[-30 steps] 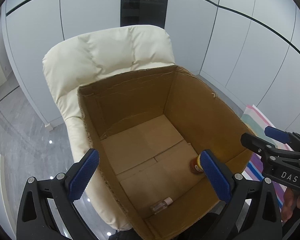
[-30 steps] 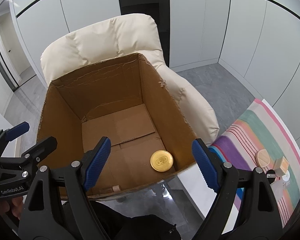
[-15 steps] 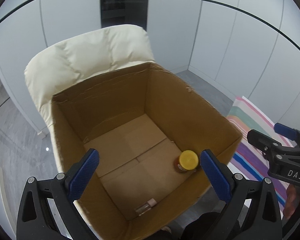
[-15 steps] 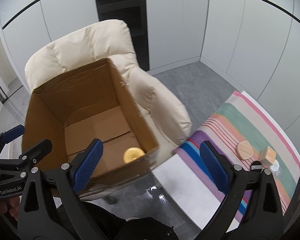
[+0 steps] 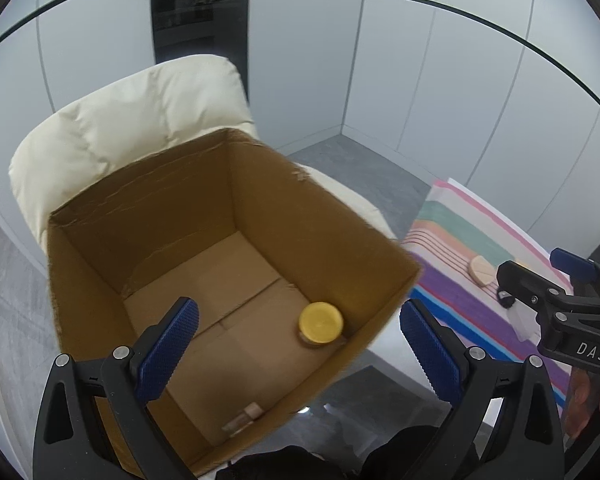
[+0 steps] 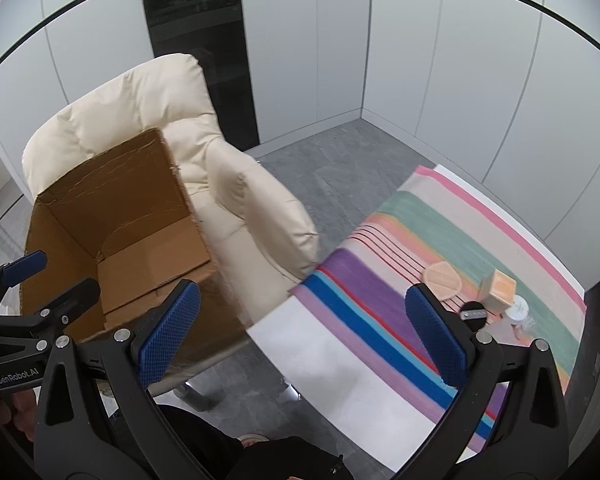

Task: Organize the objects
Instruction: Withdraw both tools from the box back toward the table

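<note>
An open cardboard box rests on a cream armchair. Inside it stand a jar with a yellow lid and a small clear bottle lying near the front wall. My left gripper hangs open above the box's near side, holding nothing. My right gripper is open and empty, over the left edge of a striped cloth. On the cloth lie a flat wooden piece, a wooden block, a small black object and a clear bottle.
The striped cloth covers a white table to the right of the chair. Grey floor runs between chair and white wall panels. A person's dark clothing shows at the bottom edge.
Both grippers have swung right, away from the box toward the striped table. The right gripper's jaws stand wider than a second ago. The jar stays in the box.
</note>
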A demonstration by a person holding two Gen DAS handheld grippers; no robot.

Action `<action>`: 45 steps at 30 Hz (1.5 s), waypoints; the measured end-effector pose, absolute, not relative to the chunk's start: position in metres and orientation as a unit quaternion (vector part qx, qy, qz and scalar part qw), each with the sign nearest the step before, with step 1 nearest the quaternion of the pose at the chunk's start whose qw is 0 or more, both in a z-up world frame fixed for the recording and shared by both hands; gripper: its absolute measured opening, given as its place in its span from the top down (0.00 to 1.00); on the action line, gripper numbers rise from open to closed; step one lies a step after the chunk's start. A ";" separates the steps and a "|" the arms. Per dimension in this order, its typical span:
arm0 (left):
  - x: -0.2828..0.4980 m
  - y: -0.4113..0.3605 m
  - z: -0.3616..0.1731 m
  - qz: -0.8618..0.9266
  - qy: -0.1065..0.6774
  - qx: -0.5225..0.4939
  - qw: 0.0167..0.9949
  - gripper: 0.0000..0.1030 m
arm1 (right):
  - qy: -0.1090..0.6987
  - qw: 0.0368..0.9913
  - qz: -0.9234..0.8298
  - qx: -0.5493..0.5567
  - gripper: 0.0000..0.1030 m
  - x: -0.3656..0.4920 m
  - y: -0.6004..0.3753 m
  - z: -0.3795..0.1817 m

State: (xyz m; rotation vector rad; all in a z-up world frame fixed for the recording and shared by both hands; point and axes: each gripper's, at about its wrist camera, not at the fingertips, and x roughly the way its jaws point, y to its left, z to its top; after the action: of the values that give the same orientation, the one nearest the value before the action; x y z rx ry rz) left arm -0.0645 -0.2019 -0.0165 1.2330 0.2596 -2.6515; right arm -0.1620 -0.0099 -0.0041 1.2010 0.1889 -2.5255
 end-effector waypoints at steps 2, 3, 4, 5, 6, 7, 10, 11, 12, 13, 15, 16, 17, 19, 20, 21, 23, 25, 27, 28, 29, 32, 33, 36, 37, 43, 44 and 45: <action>-0.068 -0.194 -0.017 -0.899 0.084 0.419 0.096 0.02 | 0.065 0.162 -0.890 0.422 0.00 -0.163 -0.002 -0.004; -0.070 -0.189 -0.017 -0.899 0.081 0.420 0.092 0.02 | 0.063 0.159 -0.890 0.422 0.00 -0.163 0.002 -0.004; -0.072 -0.185 -0.017 -0.900 0.079 0.420 0.088 0.02 | 0.061 0.156 -0.891 0.423 0.00 -0.162 0.006 -0.004; -0.072 -0.182 -0.017 -0.900 0.078 0.420 0.086 0.02 | 0.058 0.152 -0.891 0.424 0.00 -0.162 0.011 -0.003; -0.073 -0.178 -0.017 -0.900 0.077 0.420 0.082 0.02 | 0.056 0.150 -0.891 0.424 0.00 -0.163 0.014 -0.003; -0.074 -0.176 -0.017 -0.901 0.076 0.420 0.080 0.02 | 0.054 0.147 -0.892 0.424 0.00 -0.163 0.018 -0.003; -0.079 -0.167 -0.017 -0.901 0.073 0.420 0.074 0.02 | 0.052 0.139 -0.894 0.424 0.00 -0.162 0.028 -0.003; -0.080 -0.164 -0.017 -0.901 0.073 0.421 0.071 0.02 | 0.050 0.135 -0.894 0.424 0.00 -0.163 0.033 -0.003; -0.082 -0.161 -0.017 -0.901 0.072 0.422 0.068 0.02 | 0.049 0.133 -0.895 0.424 0.00 -0.163 0.036 -0.003; -0.083 -0.157 -0.018 -0.902 0.071 0.422 0.066 0.02 | 0.048 0.130 -0.895 0.424 0.00 -0.163 0.041 -0.003; -0.086 -0.150 -0.017 -0.903 0.067 0.421 0.058 0.02 | 0.042 0.121 -0.896 0.426 0.00 -0.162 0.051 -0.003; -0.088 -0.146 -0.017 -0.903 0.064 0.421 0.055 0.02 | 0.040 0.118 -0.896 0.426 0.00 -0.162 0.056 -0.003; -0.089 -0.143 -0.017 -0.903 0.063 0.421 0.053 0.02 | 0.040 0.115 -0.896 0.426 0.00 -0.163 0.059 -0.003; -0.092 -0.138 -0.018 -0.903 0.062 0.422 0.049 0.02 | 0.037 0.108 -0.897 0.427 0.00 -0.162 0.068 -0.003; -0.094 -0.135 -0.018 -0.903 0.061 0.423 0.047 0.02 | 0.036 0.105 -0.898 0.427 0.00 -0.162 0.073 -0.003; -0.095 -0.132 -0.018 -0.903 0.060 0.423 0.044 0.02 | 0.034 0.102 -0.898 0.426 0.00 -0.161 0.077 -0.003; -0.098 -0.126 -0.018 -0.904 0.057 0.423 0.039 0.02 | 0.032 0.095 -0.899 0.426 0.00 -0.160 0.085 -0.003; -0.100 -0.118 -0.019 -0.904 0.054 0.422 0.035 0.02 | 0.030 0.090 -0.899 0.427 0.00 -0.159 0.092 -0.004; -0.103 -0.112 -0.019 -0.905 0.054 0.422 0.031 0.02 | 0.028 0.084 -0.900 0.427 0.00 -0.157 0.100 -0.004; -0.105 -0.109 -0.019 -0.904 0.055 0.422 0.028 0.02 | 0.027 0.081 -0.900 0.428 0.00 -0.157 0.104 -0.004; -0.106 -0.106 -0.019 -0.904 0.055 0.422 0.027 0.02 | 0.025 0.078 -0.900 0.428 0.00 -0.156 0.108 -0.004; -0.109 -0.096 -0.020 -0.904 0.050 0.423 0.020 0.02 | 0.022 0.071 -0.902 0.426 0.00 -0.153 0.117 -0.004; -0.110 -0.092 -0.020 -0.905 0.048 0.423 0.016 0.02 | 0.021 0.067 -0.902 0.425 0.00 -0.152 0.122 -0.003; -0.112 -0.082 -0.019 -0.905 0.043 0.423 0.007 0.02 | 0.016 0.059 -0.902 0.427 0.00 -0.151 0.133 -0.004; -0.112 -0.079 -0.019 -0.905 0.043 0.424 0.004 0.02 | 0.015 0.056 -0.902 0.427 0.00 -0.150 0.137 -0.004; -0.115 -0.061 -0.021 -0.904 0.035 0.426 -0.011 0.03 | 0.010 0.043 -0.903 0.428 0.00 -0.145 0.155 -0.004; -0.116 -0.057 -0.021 -0.904 0.034 0.426 -0.013 0.03 | 0.009 0.041 -0.903 0.428 0.00 -0.145 0.158 -0.004; -0.117 -0.054 -0.021 -0.904 0.033 0.427 -0.015 0.03 | 0.009 0.038 -0.903 0.428 0.00 -0.144 0.161 -0.005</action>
State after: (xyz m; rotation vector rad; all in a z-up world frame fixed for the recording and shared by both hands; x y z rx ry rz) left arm -0.1167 -0.0545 -0.0212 1.3532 0.1047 -2.8672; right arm -0.1438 0.1609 -0.0045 1.3138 0.0281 -2.7689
